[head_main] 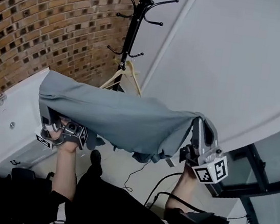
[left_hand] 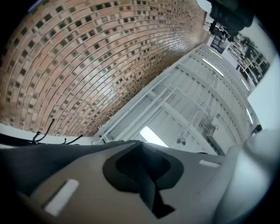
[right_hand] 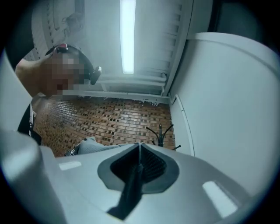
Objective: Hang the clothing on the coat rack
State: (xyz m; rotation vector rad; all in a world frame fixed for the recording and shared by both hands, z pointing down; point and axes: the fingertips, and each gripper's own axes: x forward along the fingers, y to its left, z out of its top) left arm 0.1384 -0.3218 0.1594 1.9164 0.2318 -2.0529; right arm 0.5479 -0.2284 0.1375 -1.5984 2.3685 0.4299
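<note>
A grey-blue garment (head_main: 118, 119) hangs stretched between my two grippers, held up in the air. My left gripper (head_main: 47, 115) is shut on its left end, its tips hidden under the cloth. At the right end my right gripper (head_main: 199, 122) is likewise shut on the cloth. In the left gripper view a dark fold of cloth (left_hand: 149, 186) is pinched between the shut jaws (left_hand: 140, 142). The right gripper view shows the same: a strip of cloth (right_hand: 131, 183) in the shut jaws (right_hand: 140, 145). The black coat rack (head_main: 136, 20) stands beyond the garment, with a wooden hanger (head_main: 124, 75) on a low hook.
A brick wall (head_main: 50, 13) is behind and left of the rack, and a curved white wall (head_main: 230, 59) to its right. A white cabinet (head_main: 3, 131) stands at the left. Cables (head_main: 141, 174) lie on the floor near the person's legs. A black-framed glass panel (head_main: 266, 168) is at the right.
</note>
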